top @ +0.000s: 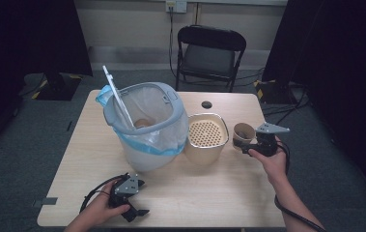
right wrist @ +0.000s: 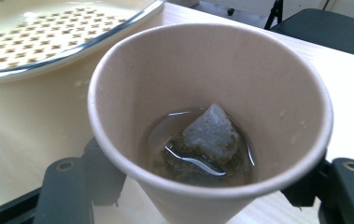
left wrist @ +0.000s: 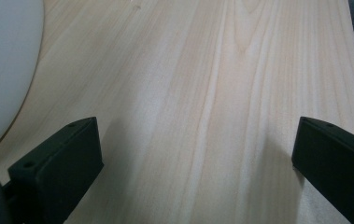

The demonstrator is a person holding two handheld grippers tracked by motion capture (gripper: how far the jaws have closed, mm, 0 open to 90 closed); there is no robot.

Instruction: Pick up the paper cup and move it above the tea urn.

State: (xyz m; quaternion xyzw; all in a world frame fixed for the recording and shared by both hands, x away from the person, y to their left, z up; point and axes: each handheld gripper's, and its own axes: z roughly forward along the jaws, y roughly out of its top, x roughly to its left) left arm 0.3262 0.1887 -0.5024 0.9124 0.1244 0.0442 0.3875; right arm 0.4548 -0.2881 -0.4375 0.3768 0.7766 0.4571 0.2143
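Note:
A brown paper cup (top: 244, 132) is clamped in my right gripper (top: 246, 145) at the table's right side, just right of a cream container with a perforated strainer top (top: 205, 137). In the right gripper view the cup (right wrist: 212, 70) holds a soaked tea bag (right wrist: 209, 130) in a little dark liquid, and the black fingers (right wrist: 67, 186) press on its sides. The strainer (right wrist: 48, 32) lies close behind the cup. My left gripper (top: 142, 198) rests open near the front left edge, with nothing but bare wood between its jaws (left wrist: 193, 158).
A white bin (top: 147, 130) with a blue-edged plastic liner and a raised lid (top: 115, 96) stands mid-table; its base (left wrist: 2, 70) lies just left of my left gripper. A cable hole (top: 206, 104) sits at the table's back edge. A black folding chair (top: 209, 48) stands behind the table.

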